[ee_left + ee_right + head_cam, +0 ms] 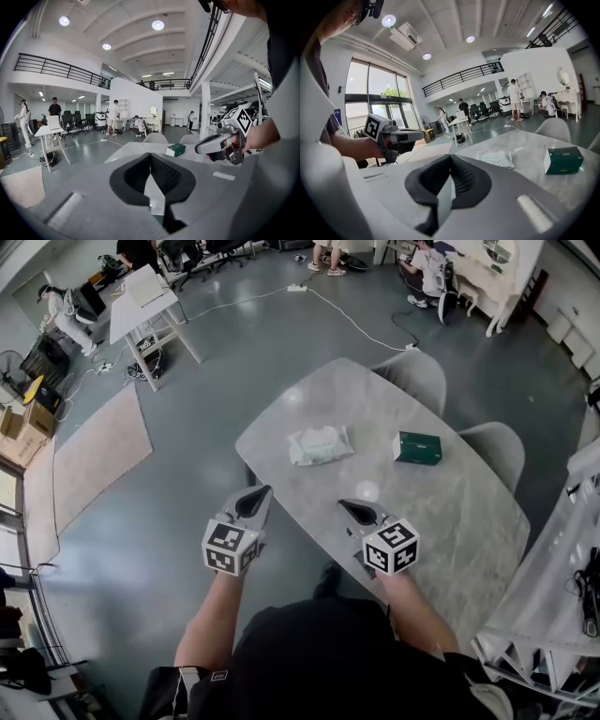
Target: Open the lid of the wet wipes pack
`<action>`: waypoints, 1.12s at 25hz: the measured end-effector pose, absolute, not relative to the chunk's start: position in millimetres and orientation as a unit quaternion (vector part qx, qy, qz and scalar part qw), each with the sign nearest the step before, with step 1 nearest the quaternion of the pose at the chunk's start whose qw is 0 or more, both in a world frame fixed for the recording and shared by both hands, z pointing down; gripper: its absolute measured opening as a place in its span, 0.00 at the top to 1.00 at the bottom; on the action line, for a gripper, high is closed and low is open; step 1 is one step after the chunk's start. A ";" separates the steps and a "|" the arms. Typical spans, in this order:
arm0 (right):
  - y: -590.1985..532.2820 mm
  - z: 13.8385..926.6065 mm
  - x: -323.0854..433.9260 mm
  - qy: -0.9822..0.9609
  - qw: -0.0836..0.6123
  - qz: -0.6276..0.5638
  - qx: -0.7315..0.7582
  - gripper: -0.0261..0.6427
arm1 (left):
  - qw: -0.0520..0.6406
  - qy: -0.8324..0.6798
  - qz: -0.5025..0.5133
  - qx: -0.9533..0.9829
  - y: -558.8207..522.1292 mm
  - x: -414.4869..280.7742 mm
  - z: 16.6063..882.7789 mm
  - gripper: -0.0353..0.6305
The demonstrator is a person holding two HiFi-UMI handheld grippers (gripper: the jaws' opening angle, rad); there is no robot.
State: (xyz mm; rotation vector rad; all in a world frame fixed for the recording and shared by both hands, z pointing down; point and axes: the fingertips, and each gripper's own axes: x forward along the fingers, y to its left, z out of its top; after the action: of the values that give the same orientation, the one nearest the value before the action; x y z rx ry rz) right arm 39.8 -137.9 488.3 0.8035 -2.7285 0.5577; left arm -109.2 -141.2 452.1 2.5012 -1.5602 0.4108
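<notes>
The wet wipes pack (320, 444), a white soft packet with its lid down, lies flat on the grey marble table (469, 521), left of centre; the right gripper view also has the pack (497, 159). My left gripper (255, 498) hovers by the table's near left edge, shut and empty, well short of the pack. My right gripper (352, 510) is over the near part of the table, its jaws together with nothing between them. In the left gripper view the jaw tips (150, 157) meet and the pack is hidden behind them. The right gripper's tips (450, 158) also meet.
A dark green box (418, 447) stands on the table right of the pack. Two grey chairs (412, 376) (492, 446) sit at the far side. A white desk (141, 301), a rug (94, 456) and several people are farther off on the floor.
</notes>
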 end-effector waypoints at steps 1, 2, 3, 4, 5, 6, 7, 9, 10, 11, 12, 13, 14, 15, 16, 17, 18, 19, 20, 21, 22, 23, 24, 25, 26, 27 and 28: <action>-145.1 490.2 41.3 -0.935 0.124 0.191 0.271 0.96 | 0.083 -0.522 0.139 0.838 -149.7 -105.7 453.1 0.93; -151.8 492.2 42.8 -0.936 0.129 0.190 0.268 0.96 | 0.083 -0.521 0.141 0.838 -157.4 -102.4 454.0 0.93; -158.4 494.4 44.3 -0.936 0.134 0.189 0.266 0.96 | 0.084 -0.519 0.142 0.839 -164.4 -99.1 455.1 0.93; -164.6 496.4 45.5 -0.935 0.139 0.188 0.266 0.96 | 0.087 -0.517 0.143 0.840 -170.3 -96.2 456.6 0.93; -169.8 497.5 46.0 -0.935 0.142 0.188 0.266 0.96 | 0.090 -0.514 0.145 0.841 -175.0 -94.2 458.3 0.93; -173.7 497.8 45.4 -0.934 0.142 0.189 0.268 0.96 | 0.095 -0.511 0.147 0.841 -178.9 -93.5 459.9 0.93; -176.8 497.6 44.0 -0.933 0.141 0.191 0.269 0.96 | 0.098 -0.509 0.149 0.842 -182.5 -94.1 461.7 0.93; -182.3 498.7 40.3 -0.932 0.144 0.191 0.274 0.96 | 0.104 -0.502 0.150 0.845 -189.9 -97.7 465.3 0.93; -185.2 500.2 38.7 -0.930 0.147 0.192 0.279 0.96 | 0.106 -0.499 0.148 0.847 -193.8 -99.8 465.8 0.93; -188.1 501.7 36.9 -0.927 0.150 0.193 0.284 0.96 | 0.104 -0.494 0.146 0.850 -197.6 -102.2 466.0 0.93; -190.9 502.8 33.8 -0.925 0.152 0.195 0.290 0.96 | 0.101 -0.489 0.144 0.854 -201.1 -105.7 466.5 0.93; -193.3 503.6 29.0 -0.922 0.153 0.197 0.295 0.96 | 0.100 -0.485 0.142 0.857 -204.4 -110.8 467.4 0.93; -194.8 504.6 22.8 -0.921 0.156 0.198 0.298 0.96 | 0.103 -0.481 0.139 0.860 -206.9 -117.2 469.0 0.93; -195.3 506.0 16.3 -0.919 0.161 0.197 0.302 0.96 | 0.108 -0.477 0.136 0.861 -208.3 -124.0 471.5 0.93; -195.6 507.5 10.1 -0.917 0.166 0.197 0.306 0.96 | 0.113 -0.473 0.134 0.863 -208.4 -130.3 474.2 0.93; -196.4 508.6 4.1 -0.914 0.170 0.196 0.311 0.96 | 0.116 -0.468 0.132 0.866 -207.8 -135.8 476.2 0.93; -197.8 509.1 -2.2 -0.913 0.174 0.195 0.315 0.96 | 0.115 -0.462 0.133 0.869 -207.1 -141.0 477.3 0.93; -199.3 509.0 -8.9 -0.912 0.177 0.193 0.317 0.96 | 0.111 -0.457 0.135 0.872 -206.6 -146.1 478.1 0.93; -200.6 509.0 -15.8 -0.911 0.181 0.189 0.319 0.96 | 0.106 -0.451 0.137 0.875 -206.6 -151.3 479.5 0.93; -201.9 509.6 -22.1 -0.910 0.185 0.184 0.321 0.96 | 0.102 -0.447 0.139 0.878 -207.2 -156.6 481.9 0.93; -203.2 510.4 -27.1 -0.909 0.189 0.180 0.324 0.96 | 0.102 -0.443 0.140 0.879 -208.7 -161.5 485.2 0.93; -204.1 511.6 -30.4 -0.908 0.193 0.178 0.327 0.96 | 0.105 -0.441 0.141 0.880 -210.4 -165.1 488.8 0.93; -204.3 513.2 -31.9 -0.906 0.198 0.178 0.329 0.96 | 0.109 -0.438 0.140 0.881 -211.8 -166.9 492.1 0.93; -204.0 515.4 -32.1 -0.904 0.203 0.179 0.331 0.96 | 0.113 -0.435 0.139 0.882 -212.9 -166.8 494.8 0.93; -204.1 518.3 -31.7 -0.902 0.209 0.181 0.333 0.96 | 0.114 -0.432 0.139 0.884 -214.5 -165.8 496.6 0.93; -205.1 521.6 -31.4 -0.899 0.215 0.184 0.334 0.96 | 0.114 -0.428 0.139 0.886 -217.2 -164.6 497.7 0.93; -207.3 525.3 -31.4 -0.897 0.219 0.187 0.335 0.96 | 0.112 -0.425 0.141 0.887 -221.3 -163.6 498.3 0.93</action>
State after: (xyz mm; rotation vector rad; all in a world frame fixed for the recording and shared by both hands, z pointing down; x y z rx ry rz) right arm -31.4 -207.3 525.3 0.9259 -2.4834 0.5167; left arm -163.6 -221.3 498.3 2.6047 -1.2476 0.4138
